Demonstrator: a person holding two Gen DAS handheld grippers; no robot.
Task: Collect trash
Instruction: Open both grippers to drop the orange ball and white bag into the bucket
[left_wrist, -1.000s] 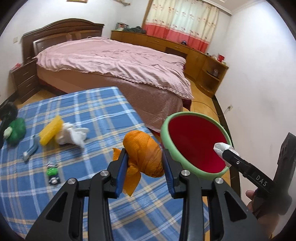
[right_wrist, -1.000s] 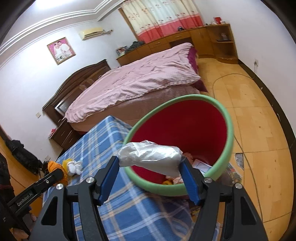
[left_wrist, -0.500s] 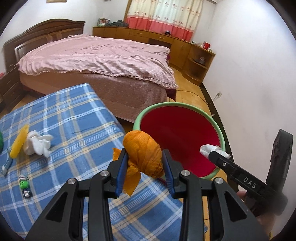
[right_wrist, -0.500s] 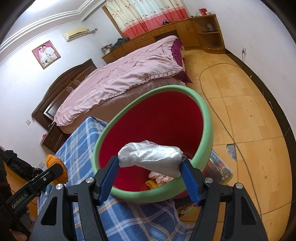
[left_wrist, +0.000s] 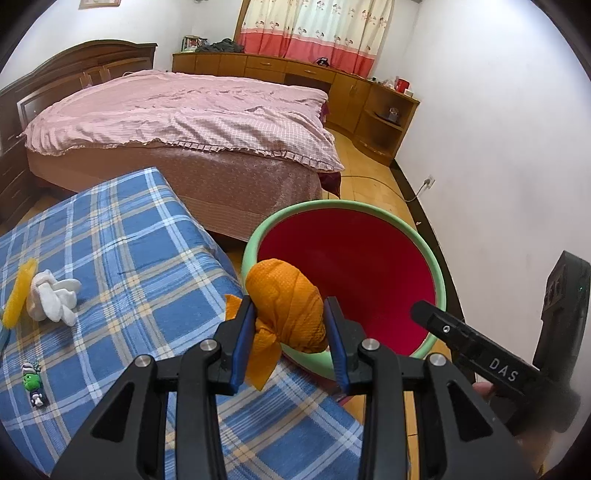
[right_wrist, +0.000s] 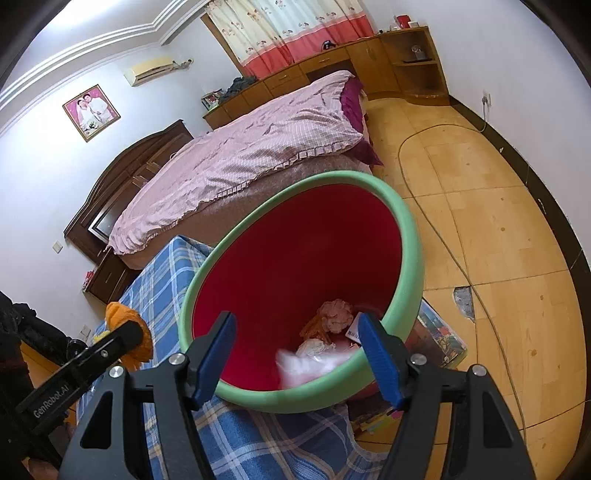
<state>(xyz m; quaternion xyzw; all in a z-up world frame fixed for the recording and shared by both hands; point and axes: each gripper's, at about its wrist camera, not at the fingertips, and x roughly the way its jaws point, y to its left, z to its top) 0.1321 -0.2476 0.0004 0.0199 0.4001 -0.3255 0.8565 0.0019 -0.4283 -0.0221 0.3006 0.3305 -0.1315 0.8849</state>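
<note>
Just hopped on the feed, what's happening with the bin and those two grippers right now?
A person is clearing trash off the blue plaid cloth into the red bin with the green rim. The right gripper is open over the bin with nothing between its fingers; a blurred whitish wad is inside the bin below it, above other scraps. The left gripper is clamped on an orange cloth bundle at the bin's near rim, not yet released. A white crumpled piece and a yellow item remain on the cloth.
</note>
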